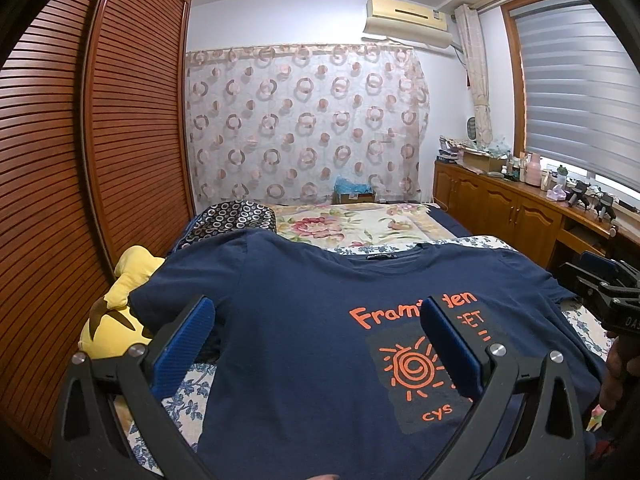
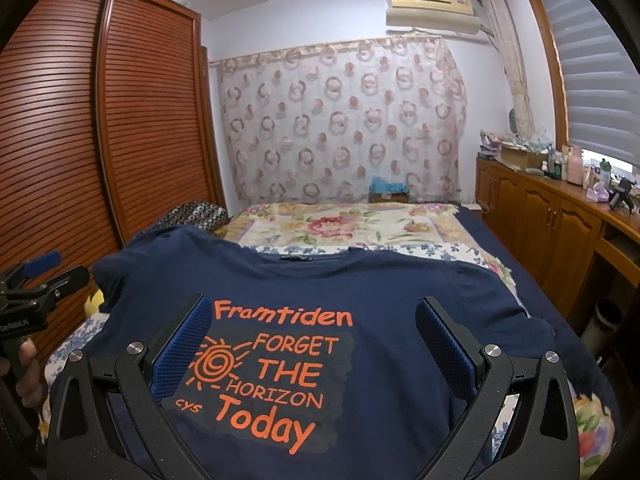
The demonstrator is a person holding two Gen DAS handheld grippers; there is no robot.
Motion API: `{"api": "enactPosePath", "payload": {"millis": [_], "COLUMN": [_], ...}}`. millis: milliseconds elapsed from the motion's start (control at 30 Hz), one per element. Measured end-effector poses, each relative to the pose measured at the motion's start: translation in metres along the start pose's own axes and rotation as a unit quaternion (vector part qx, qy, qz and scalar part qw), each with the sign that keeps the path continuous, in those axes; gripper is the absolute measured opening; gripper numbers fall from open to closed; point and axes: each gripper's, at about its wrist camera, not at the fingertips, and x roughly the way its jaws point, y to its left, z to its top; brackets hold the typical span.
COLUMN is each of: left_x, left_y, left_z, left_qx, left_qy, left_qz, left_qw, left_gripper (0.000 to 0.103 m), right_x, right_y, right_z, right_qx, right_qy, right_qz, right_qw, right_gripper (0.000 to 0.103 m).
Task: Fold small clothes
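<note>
A navy T-shirt (image 1: 304,320) with an orange sun print and lettering lies spread flat, front up, on the bed, collar at the far end. It also shows in the right wrist view (image 2: 400,320). My left gripper (image 1: 320,320) is open and empty, held above the shirt's left half. My right gripper (image 2: 314,320) is open and empty above the printed chest. Each gripper shows at the edge of the other's view: the right gripper's body (image 1: 608,292) and the left gripper's body (image 2: 36,280).
A yellow plush toy (image 1: 120,308) lies at the bed's left edge beside the wooden wardrobe (image 1: 80,160). A floral quilt (image 2: 340,224) and a dark patterned pillow (image 1: 236,216) lie beyond the shirt. A cluttered wooden cabinet (image 2: 560,216) runs along the right wall.
</note>
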Motion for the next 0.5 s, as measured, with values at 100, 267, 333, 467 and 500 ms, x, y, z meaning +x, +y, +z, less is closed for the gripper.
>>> {"api": "enactPosePath", "payload": {"millis": [100,267,333,467,500], "left_x": [-0.0010,-0.0022,-0.0030,-0.0030,-0.0035], "left_y": [-0.0009,-0.0036,-0.0027,-0.0042,-0.0037], "left_z": [0.0014,0.0023,0.0031,0.0032,0.0036], "left_qx": [0.000,0.000,0.001,0.001,0.001], "left_qy": [-0.002,-0.002,-0.002,-0.002,-0.003], "left_qz": [0.000,0.000,0.001,0.002,0.002], "left_qw": [1.0000,1.0000,1.0000,1.0000,1.0000], "left_gripper": [0.103,0.103,0.103,0.103,0.103], "right_x": [-0.0003,0.0000,-0.0007,-0.0007,-0.0005], "right_y": [0.0001,-0.0006,0.0000,0.0000,-0.0003], "right_z": [0.0001,0.0008,0.0002,0.0001,0.0003], "right_qx": [0.000,0.002,0.001,0.002,0.002], "right_qy": [0.001,0.000,-0.001,0.000,0.000], "right_qz": [0.000,0.001,0.000,0.000,0.001], "right_qw": [1.000,1.000,1.000,1.000,1.000], "right_gripper": [0.103,0.103,0.103,0.103,0.103]}}
